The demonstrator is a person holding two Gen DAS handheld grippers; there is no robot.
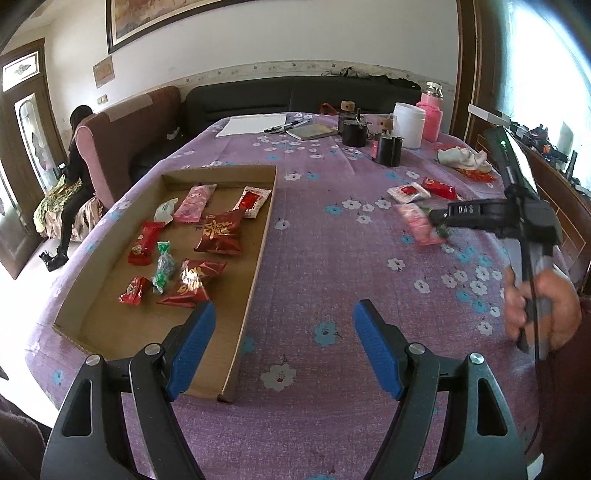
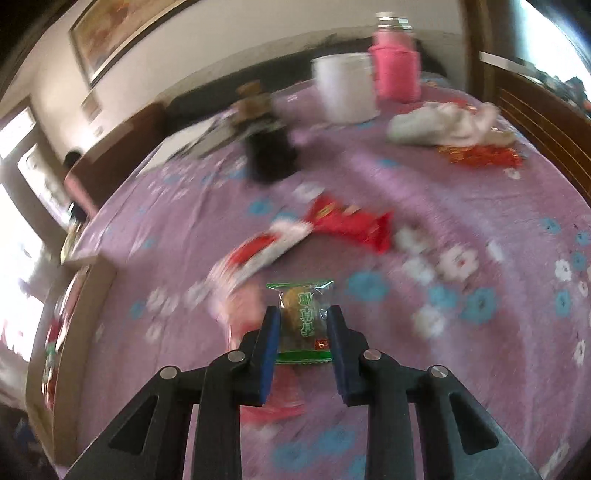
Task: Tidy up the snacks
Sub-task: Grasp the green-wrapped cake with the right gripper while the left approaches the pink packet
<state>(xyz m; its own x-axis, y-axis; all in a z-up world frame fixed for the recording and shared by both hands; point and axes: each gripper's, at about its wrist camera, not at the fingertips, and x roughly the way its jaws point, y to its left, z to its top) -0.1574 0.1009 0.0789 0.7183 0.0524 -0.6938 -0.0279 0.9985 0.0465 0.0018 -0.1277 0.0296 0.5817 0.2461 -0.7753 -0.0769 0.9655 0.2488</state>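
Purple flowered surface [image 1: 314,258] carries snacks; right tongs [image 2: 300,317] clamp the green snack packet [image 2: 301,321]; left tongs [image 1: 284,314] gape at 6 o'clock.

A white wall [image 1: 258,40] carries a large framed picture [image 1: 221,18]. Below it stand a dark sofa [image 1: 288,96] and a brown armchair [image 1: 129,136]. A wooden door [image 1: 22,155] with glass panes lets in daylight at left; a bright window [image 1: 546,55] glares at right.
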